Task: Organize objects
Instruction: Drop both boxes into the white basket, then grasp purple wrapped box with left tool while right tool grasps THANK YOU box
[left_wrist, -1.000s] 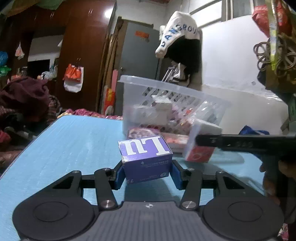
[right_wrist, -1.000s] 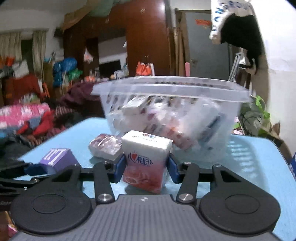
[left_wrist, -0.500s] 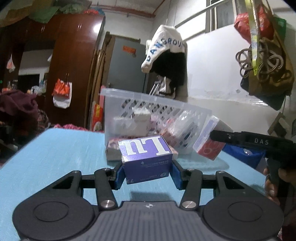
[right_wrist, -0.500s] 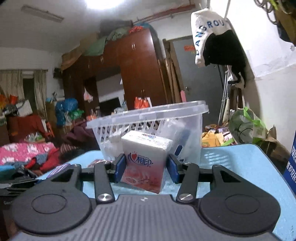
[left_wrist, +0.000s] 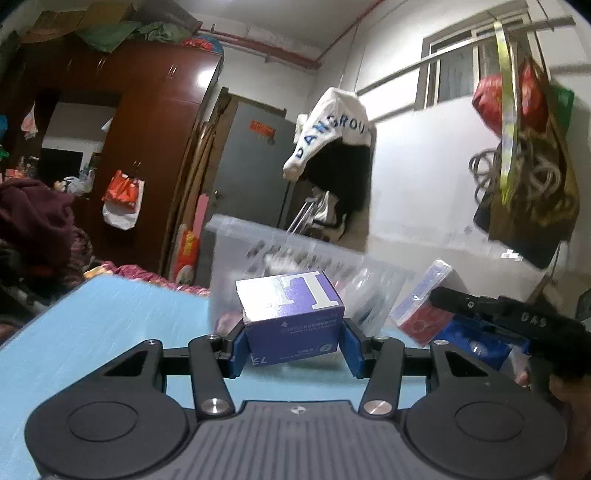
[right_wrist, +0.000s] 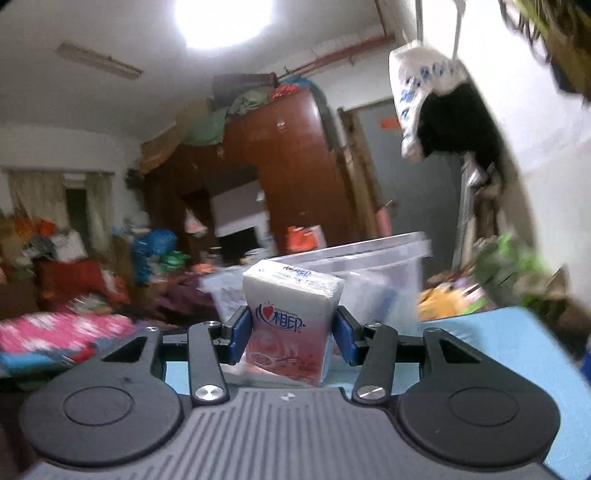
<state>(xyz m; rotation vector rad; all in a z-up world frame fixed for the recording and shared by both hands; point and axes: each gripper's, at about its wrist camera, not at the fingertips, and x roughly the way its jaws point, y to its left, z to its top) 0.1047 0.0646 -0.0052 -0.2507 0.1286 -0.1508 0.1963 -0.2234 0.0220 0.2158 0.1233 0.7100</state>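
The left gripper (left_wrist: 293, 345) clamps a purple box (left_wrist: 291, 319) between its blue pads, above the blue table (left_wrist: 92, 332), and the box hides part of the clear basket (left_wrist: 280, 254) just behind it. The right gripper (right_wrist: 291, 338) pinches a pink-and-white tissue pack (right_wrist: 290, 325), held up before the same basket (right_wrist: 373, 273). Motion blur smears the basket's contents, and in the left view the right gripper (left_wrist: 491, 314) covers most of its pack (left_wrist: 421, 310).

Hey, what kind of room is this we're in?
Probably a cluttered bedroom or living room in a home: a tall wooden wardrobe, clothes hanging by the door, and piled bedding.
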